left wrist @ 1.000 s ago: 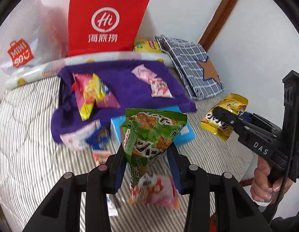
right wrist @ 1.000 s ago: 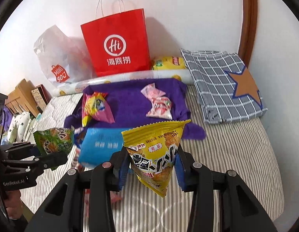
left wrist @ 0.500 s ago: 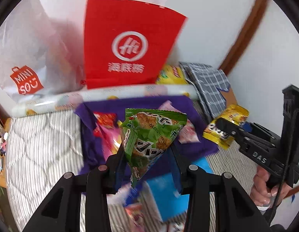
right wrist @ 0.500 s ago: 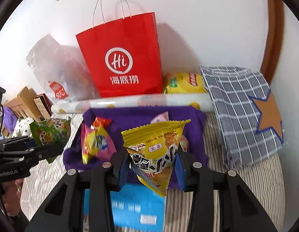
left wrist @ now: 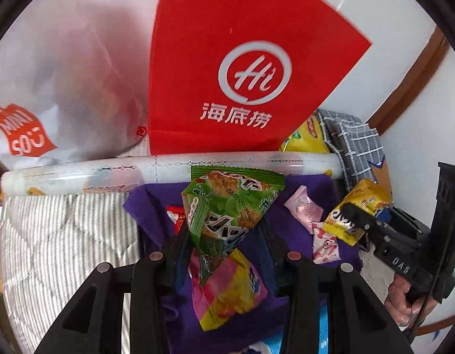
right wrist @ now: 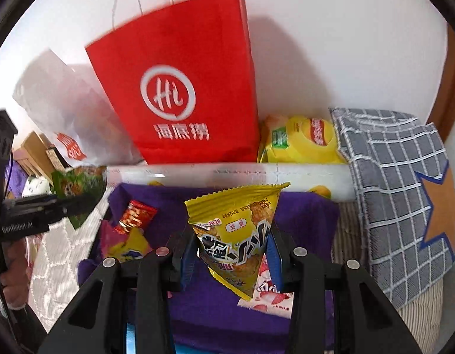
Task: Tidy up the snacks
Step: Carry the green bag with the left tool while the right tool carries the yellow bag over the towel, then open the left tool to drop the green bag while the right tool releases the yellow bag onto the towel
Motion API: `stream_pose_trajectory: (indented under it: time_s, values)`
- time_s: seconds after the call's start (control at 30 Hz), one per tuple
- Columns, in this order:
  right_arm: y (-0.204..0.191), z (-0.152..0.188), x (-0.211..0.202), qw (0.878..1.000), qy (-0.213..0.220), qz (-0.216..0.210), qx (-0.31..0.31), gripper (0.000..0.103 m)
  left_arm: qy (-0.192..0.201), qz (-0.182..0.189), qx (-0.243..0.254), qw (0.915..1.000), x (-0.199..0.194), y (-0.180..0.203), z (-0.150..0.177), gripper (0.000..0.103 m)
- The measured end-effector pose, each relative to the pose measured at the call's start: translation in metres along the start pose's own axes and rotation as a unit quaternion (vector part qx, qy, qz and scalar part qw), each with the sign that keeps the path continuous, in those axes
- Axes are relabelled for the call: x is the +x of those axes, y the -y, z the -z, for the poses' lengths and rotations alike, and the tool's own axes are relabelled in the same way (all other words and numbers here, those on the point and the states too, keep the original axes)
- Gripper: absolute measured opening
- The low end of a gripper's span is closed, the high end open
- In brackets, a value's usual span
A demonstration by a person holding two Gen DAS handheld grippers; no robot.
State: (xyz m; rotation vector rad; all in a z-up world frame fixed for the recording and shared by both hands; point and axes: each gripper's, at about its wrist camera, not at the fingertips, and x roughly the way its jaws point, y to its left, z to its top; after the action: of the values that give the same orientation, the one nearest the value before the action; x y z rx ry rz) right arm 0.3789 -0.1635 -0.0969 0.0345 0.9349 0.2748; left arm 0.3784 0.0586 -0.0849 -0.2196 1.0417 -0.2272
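Since the earlier frames, both grippers have travelled across the bed toward the wall: the red bag now fills much more of each view, and the blue box that lay ahead is now at the bottom edge of each view.

Left gripper: jaws partly closed, pads pressing both sides of the green packet. The packet stands upright between the fingers, its crimped top edge just below the white roll. Under it lies a pink-and-yellow packet on the purple cloth.

Right gripper: jaws partly closed, pads clamped on the lower half of the yellow packet. The packet stands upright, wide top up, narrow bottom corner hanging below the pads. It is above the purple cloth, with a pink-and-white packet just behind its lower tip.

Each gripper appears at the edge of the other's view, carried by a hand; the 2 held packets are well apart.

Behind the roll, against the wall: the red bag, a white bag to its left, a yellow chip bag to its right. A checked pillow lies at the right.
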Motion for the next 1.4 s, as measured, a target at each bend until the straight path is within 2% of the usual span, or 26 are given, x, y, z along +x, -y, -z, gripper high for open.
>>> stream_pose_trajectory:
  time_s: [0.17, 0.57, 1.07, 1.13, 1.2, 1.27, 1.3, 1.4]
  values:
    - [0.002, 0.004, 0.032, 0.999, -0.039, -0.004, -0.011, 0.041, -0.009, 0.008, 0.002, 0.9999, 0.026, -0.006, 0.001, 0.039]
    - [0.0, 0.019, 0.069, 0.995, -0.096, -0.004, -0.03, 0.041, -0.049, 0.013, 0.021, 0.9985, 0.059, 0.001, 0.008, 0.037]
    - [0.001, 0.018, 0.079, 0.994, -0.106, 0.004, -0.031, 0.042, -0.055, 0.005, 0.033, 0.9979, 0.061, 0.003, 0.009, 0.039]
    - [-0.001, 0.019, 0.083, 0.993, -0.112, 0.004, -0.034, 0.043, -0.054, 0.004, 0.033, 0.998, 0.061, 0.003, 0.009, 0.039]
    - [-0.003, 0.018, 0.083, 0.993, -0.111, 0.009, -0.037, 0.051, -0.055, 0.002, 0.032, 0.9979, 0.06, 0.003, 0.009, 0.04]
    - [-0.004, 0.018, 0.08, 0.993, -0.107, 0.016, -0.039, 0.063, -0.055, 0.001, 0.034, 0.9979, 0.06, 0.003, 0.009, 0.048]
    - [-0.004, 0.017, 0.077, 0.994, -0.101, 0.02, -0.038, 0.066, -0.054, -0.001, 0.036, 0.9979, 0.059, 0.003, 0.009, 0.054]
    - [-0.003, 0.015, 0.068, 0.995, -0.092, 0.019, -0.037, 0.069, -0.05, -0.006, 0.042, 0.9978, 0.056, 0.005, 0.008, 0.059]
